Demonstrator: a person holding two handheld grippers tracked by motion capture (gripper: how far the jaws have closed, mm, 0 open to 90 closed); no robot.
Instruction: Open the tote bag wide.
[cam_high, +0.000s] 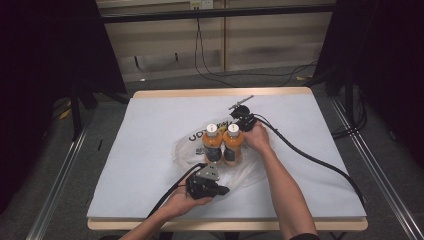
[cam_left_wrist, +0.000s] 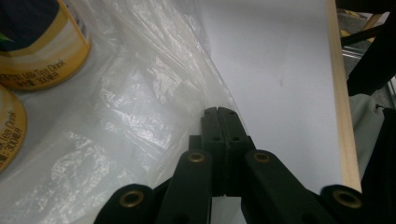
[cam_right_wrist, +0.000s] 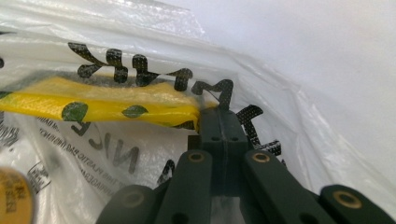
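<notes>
Nearest you, your left gripper sits at the near edge of the plastic bag, which lies spread on the white-covered desk. In the left gripper view its fingers are pressed together, their tips at the bag's crinkled edge; whether film is caught between them you cannot tell from here.

Just beyond that gripper, two orange bottles with white caps stand upright on the bag, side by side and touching, near its middle. Their labels show at the left of the left gripper view.

On the far side of the bottles, just right of them, your right gripper is at the bag's far rim. In the right gripper view its fingers are together, clamped on the printed film right beside a yellow band with green leaves. A black cable trails from that gripper across the desk to the right.
</notes>
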